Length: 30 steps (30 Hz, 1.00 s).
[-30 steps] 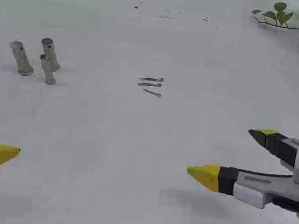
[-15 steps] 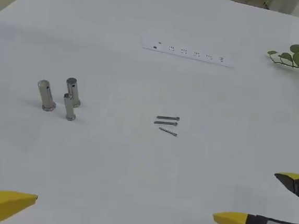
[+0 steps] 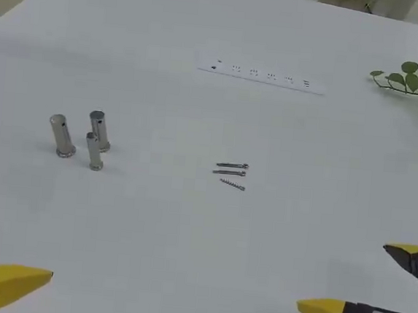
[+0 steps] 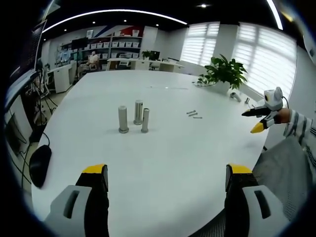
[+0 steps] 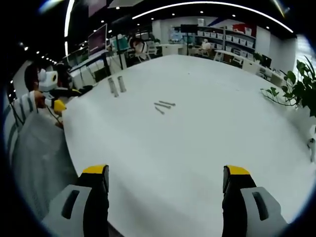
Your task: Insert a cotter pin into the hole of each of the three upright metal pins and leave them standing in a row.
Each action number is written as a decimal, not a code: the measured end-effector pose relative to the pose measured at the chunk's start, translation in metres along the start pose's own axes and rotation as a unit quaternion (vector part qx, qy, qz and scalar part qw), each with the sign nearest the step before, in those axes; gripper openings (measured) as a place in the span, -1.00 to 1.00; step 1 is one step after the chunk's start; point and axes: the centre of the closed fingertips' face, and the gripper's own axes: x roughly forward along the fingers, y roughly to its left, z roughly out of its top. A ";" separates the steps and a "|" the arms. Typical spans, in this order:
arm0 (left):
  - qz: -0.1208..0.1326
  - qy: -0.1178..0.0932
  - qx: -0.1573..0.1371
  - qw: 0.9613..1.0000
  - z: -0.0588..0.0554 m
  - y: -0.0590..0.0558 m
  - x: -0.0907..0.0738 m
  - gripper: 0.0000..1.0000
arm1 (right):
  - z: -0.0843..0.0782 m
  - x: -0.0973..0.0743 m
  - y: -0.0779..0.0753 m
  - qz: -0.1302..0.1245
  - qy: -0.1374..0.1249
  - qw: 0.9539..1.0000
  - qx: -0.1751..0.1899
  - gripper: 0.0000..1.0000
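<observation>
On the white counter [image 3: 185, 257], the left gripper [image 4: 166, 170] and the right gripper [image 5: 166, 170] are being held over the near edge, the fingers of both spread wide and empty. Three metal pins [image 3: 97, 132] are standing clustered at the left. Three cotter pins [image 3: 230, 173] are lying side by side, well apart to their right.

Hardware look: left gripper [image 4: 165, 170] and right gripper [image 5: 165, 170] are both showing yellow wedge tips on black jaws. Light grey moulded housings are sitting behind, each carrying a dark slot. Person is wearing long sleeves [image 4: 297, 126] striped in grey and white, and a plain grey garment [image 5: 39, 158] is covering the body below them.
</observation>
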 end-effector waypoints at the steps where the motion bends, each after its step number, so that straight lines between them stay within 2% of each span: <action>1: 0.000 -0.001 0.000 1.000 0.000 0.000 0.000 0.99 | -0.001 -0.001 0.000 -0.001 0.001 1.000 0.000 0.95; 15: -0.003 -0.001 0.004 1.000 0.003 -0.006 0.000 0.99 | -0.006 -0.005 -0.002 -0.006 0.002 1.000 0.006 0.95; 30: -0.007 0.003 0.011 1.000 0.005 0.003 0.007 0.99 | -0.010 -0.004 -0.002 -0.004 0.006 1.000 0.010 0.95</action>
